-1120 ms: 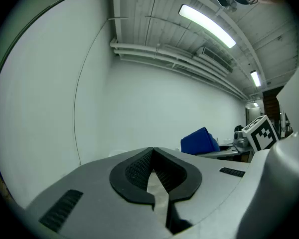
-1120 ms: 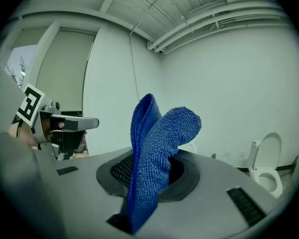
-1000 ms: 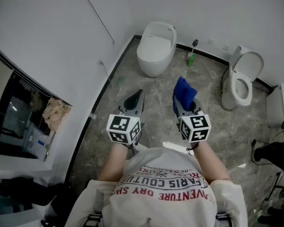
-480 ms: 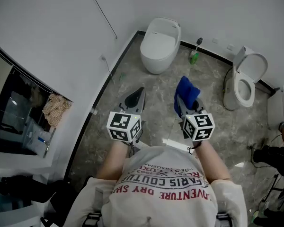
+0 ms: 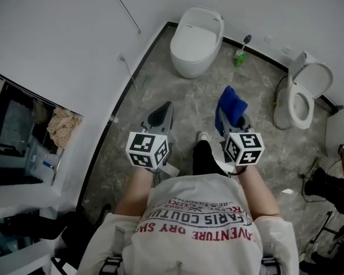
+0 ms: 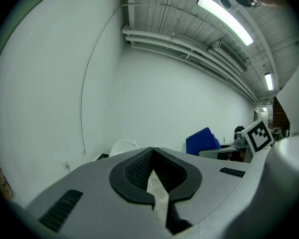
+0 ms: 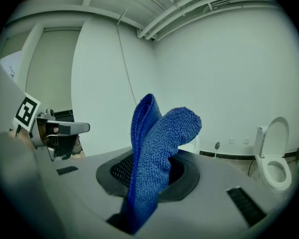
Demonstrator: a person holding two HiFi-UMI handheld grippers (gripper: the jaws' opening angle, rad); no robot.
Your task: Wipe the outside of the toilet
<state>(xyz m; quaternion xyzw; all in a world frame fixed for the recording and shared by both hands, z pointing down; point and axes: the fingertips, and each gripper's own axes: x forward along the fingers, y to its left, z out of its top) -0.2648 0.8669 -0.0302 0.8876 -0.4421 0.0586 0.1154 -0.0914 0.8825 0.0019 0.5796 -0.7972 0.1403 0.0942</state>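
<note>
Clearly, the right gripper [image 7: 149, 179] was clamped on a blue cloth [image 7: 157, 143]. The cloth sat between its two jaws and stood up above them in a thick fold, with one end hanging down below the jaws. In the head view this gripper [image 5: 231, 119] was held in the air in front of the person, with the cloth [image 5: 230, 102] pointing forward.

The left gripper [image 6: 152, 176] had its jaws together at the tips and nothing was between them. It [image 5: 160, 117] hovered beside the right one, at about the same height, and touched nothing.

Under both grippers was the grey marbled floor [image 5: 178, 99], and one foot [image 5: 202, 137] of the person showed between them. The toilet [image 5: 196, 39] with the closed lid stood farther ahead, against the wall [image 5: 74, 33], well apart from both grippers. A green bottle [image 5: 238, 58] stood just beside it on the floor. A second toilet [image 5: 303, 96], with its lid up, stood to the right, also well apart.

As I judge it, the wiping had not begun. The cloth was ready in the gripper, but it touched no toilet. What was left was nearly everything: to come close to the toilet, to bring the cloth down on its outer surface, and to rub around the body and the lid. Which of the two toilets was meant, I cannot tell.
</note>
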